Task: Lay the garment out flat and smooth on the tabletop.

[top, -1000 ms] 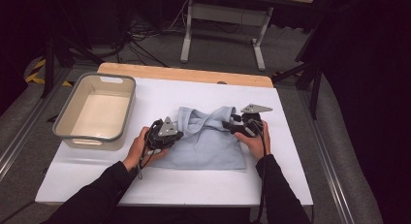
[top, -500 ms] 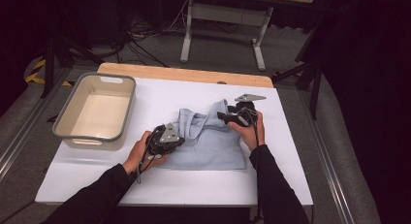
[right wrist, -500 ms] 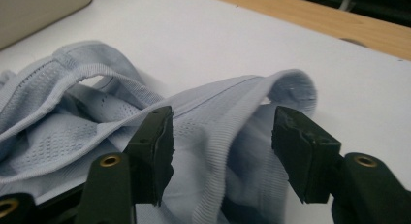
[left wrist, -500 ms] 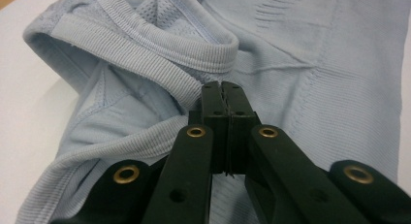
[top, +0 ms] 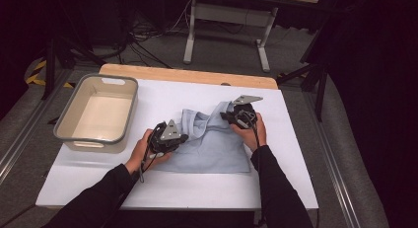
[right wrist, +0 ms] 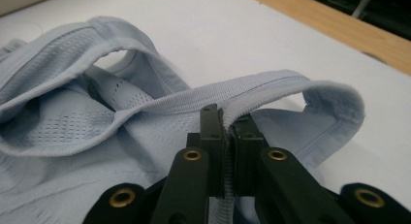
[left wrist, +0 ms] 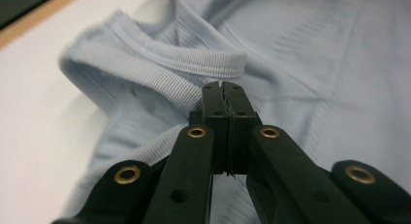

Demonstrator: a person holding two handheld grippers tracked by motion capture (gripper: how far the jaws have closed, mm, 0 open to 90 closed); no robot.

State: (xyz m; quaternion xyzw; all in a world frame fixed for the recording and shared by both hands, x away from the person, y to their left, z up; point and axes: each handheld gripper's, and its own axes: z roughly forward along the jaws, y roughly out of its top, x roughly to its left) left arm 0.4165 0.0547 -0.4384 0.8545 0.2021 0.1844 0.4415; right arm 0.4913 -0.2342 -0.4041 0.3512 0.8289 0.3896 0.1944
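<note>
A light blue sleeveless top (top: 212,146) lies on the white table (top: 162,97), bunched at its far edge. My left gripper (top: 183,137) is at the top's left side. In the left gripper view its jaws (left wrist: 223,88) are shut where a ribbed strap (left wrist: 160,78) of the top (left wrist: 315,49) runs into their tips. My right gripper (top: 225,115) is at the top's far right corner. Its jaws (right wrist: 225,115) have just been closing and now pinch a ribbed strap (right wrist: 271,86), which loops up off the table over the mesh fabric (right wrist: 63,122).
A grey bin (top: 93,145) with a pale inside stands on the table at the left. A wooden strip (top: 187,75) runs along the table's far edge. Beyond it are a metal stand (top: 226,16) and cables on the dark floor.
My right gripper has shifted a little toward the far side and closed on the strap, which now stands raised. The left gripper has barely moved.
</note>
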